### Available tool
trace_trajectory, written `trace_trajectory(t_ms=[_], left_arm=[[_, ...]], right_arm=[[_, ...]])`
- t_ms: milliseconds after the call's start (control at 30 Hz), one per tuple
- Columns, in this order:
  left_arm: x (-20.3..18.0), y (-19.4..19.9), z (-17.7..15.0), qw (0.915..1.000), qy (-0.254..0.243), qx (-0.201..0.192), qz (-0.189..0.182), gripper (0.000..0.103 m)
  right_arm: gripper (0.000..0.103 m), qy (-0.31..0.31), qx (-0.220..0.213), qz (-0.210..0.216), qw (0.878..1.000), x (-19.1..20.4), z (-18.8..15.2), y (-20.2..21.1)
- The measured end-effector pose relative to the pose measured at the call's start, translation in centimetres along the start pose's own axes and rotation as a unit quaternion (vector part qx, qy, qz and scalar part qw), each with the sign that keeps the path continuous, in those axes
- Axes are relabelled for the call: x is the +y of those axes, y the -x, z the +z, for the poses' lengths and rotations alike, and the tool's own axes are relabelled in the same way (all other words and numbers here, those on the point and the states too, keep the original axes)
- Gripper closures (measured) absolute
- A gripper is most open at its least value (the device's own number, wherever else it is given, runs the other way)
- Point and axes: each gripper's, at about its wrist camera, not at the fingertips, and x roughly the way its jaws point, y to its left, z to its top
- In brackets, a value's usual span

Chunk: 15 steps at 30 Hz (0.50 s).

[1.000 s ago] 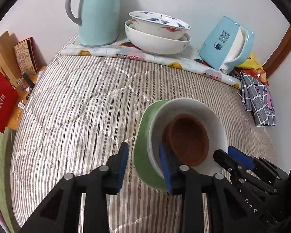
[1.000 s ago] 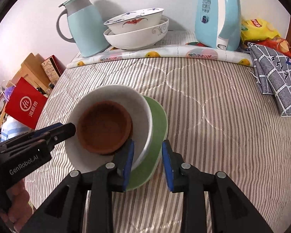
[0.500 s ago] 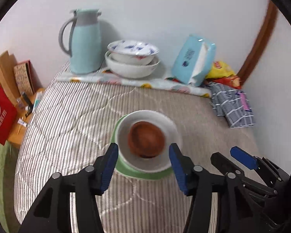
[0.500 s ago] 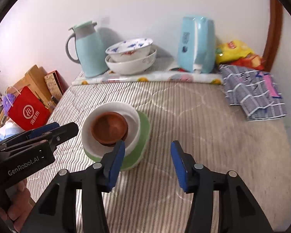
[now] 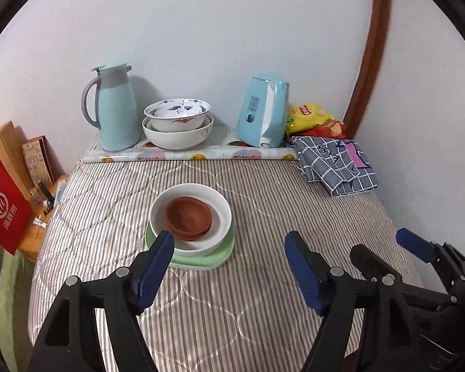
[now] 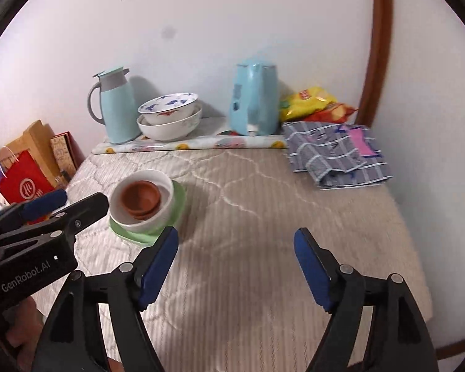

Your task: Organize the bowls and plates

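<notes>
state: left claw (image 5: 229, 263) and right claw (image 6: 235, 262) both released, jaws just opening, nothing between | stack: brown bowl (image 5: 188, 220) in white bowl (image 5: 190, 218) on green plate (image 5: 190, 255), frame centre-left, on bed (image 5: 263, 310) | risk: soft quilt could tilt stack; a claw swinging back might knock it

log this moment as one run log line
phase: release, jaws just opened | left gripper: open, empty | right gripper: open, empty | stack: brown bowl in white bowl on green plate, resting on bed
</notes>
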Motion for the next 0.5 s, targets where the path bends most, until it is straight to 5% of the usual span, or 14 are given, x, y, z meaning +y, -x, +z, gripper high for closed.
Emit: trace_trajectory(t_ms=[200,367,500], left_arm=[[-0.6,2.5,-1.6,0.9997,0.007,-0.021,0.009,0.021],[-0.8,3.5,-2.6,0.9995,0.011,-0.024,0.018,0.013],[-1.1,3.9,-3.3,0.9995,0.008,-0.023,0.022,0.008]], right_arm=[[0.027,-0.009,-0.009,0.000,1.000,-1.6,-1.8,2.2],[0.008,-0.003,-0.022,-0.013,1.000,-2.0,-2.9,3.9],[0.004,-0.005,-0.034,-0.027,0.999,-2.5,-3.4,5.1]])
